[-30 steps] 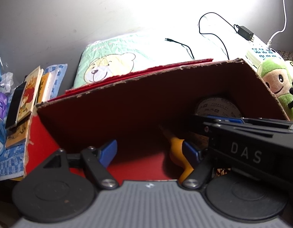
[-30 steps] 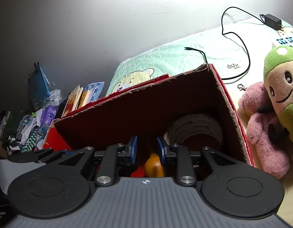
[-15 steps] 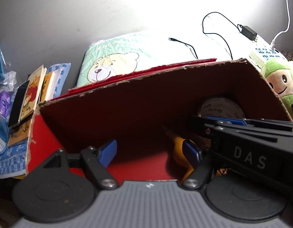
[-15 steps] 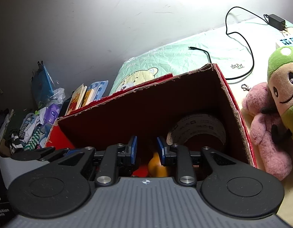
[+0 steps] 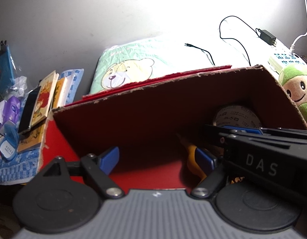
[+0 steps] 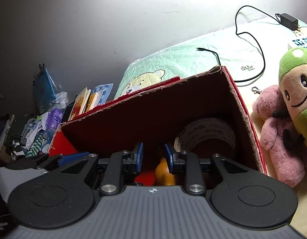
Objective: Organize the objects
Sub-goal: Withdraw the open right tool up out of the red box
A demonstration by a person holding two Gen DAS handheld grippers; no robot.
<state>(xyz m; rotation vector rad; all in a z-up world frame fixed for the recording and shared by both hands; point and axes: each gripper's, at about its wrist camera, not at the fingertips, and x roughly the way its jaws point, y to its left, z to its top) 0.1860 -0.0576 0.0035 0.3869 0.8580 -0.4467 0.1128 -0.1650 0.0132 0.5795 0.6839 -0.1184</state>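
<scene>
Both grippers point into the red cardboard box [image 5: 153, 119]; the left gripper [image 5: 156, 160] has its fingers spread wide, empty; the right gripper [image 6: 153, 157] has narrow fingers just above an orange-handled tool [image 6: 163, 172], apart from it, beside the tape roll [image 6: 209, 133].

Tape roll [image 6: 206, 134] in box [image 6: 241, 107] right corner; plush toys [image 6: 283, 119] right of box; books [image 5: 48, 99] left.

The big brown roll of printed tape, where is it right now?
The roll of tape stands on edge in the red cardboard box's right-hand corner in both views, beyond the right gripper.
</scene>
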